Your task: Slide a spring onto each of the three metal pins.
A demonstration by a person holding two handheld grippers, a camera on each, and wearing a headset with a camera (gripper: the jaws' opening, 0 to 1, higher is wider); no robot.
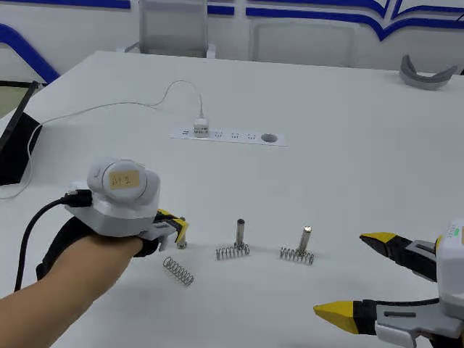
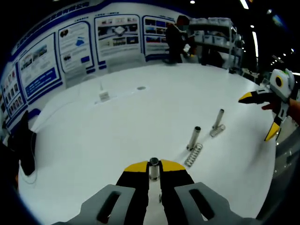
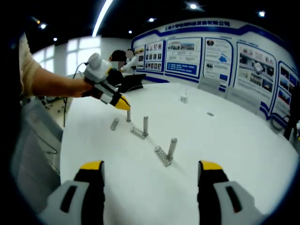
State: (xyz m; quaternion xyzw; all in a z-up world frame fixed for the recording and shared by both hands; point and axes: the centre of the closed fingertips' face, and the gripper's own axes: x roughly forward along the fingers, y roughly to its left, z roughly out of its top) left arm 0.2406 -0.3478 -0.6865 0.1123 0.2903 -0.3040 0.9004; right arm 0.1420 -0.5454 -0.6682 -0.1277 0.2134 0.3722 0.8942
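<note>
Finding no spring seated on any pin, this inspection rates the task as not yet advanced: all three fittings are outstanding.

Three pins stand upright in a row on the white worktop [image 1: 326, 109]. The middle pin [image 1: 241, 230] and the right pin [image 1: 306, 238] are bare along their whole length. The middle spring [image 1: 232, 251] lies flat at the foot of its pin, touching it or just beside it, and the right spring [image 1: 297, 254] lies likewise. The left spring [image 1: 178, 270] lies on its side at a slant, a little apart from its pin and nearer the person.

The left pin [image 2: 153, 169] sits between the yellow tips of the left claw [image 1: 176, 227]. Its jaws are drawn close about the pin's top and, in the left gripper view, appear clamped on it; no spring is carried. The right claw [image 1: 339, 274] hangs to the right of the row, well apart from it, with its jaws spread wide and empty.

Condition of parts: the pins are short, plain grey metal cylinders, all vertical. The springs are small open coils of bright wire, undeformed as far as can be seen. In my judgement they are light, apt to roll, and will squash if pinched hard across the coils.
</note>
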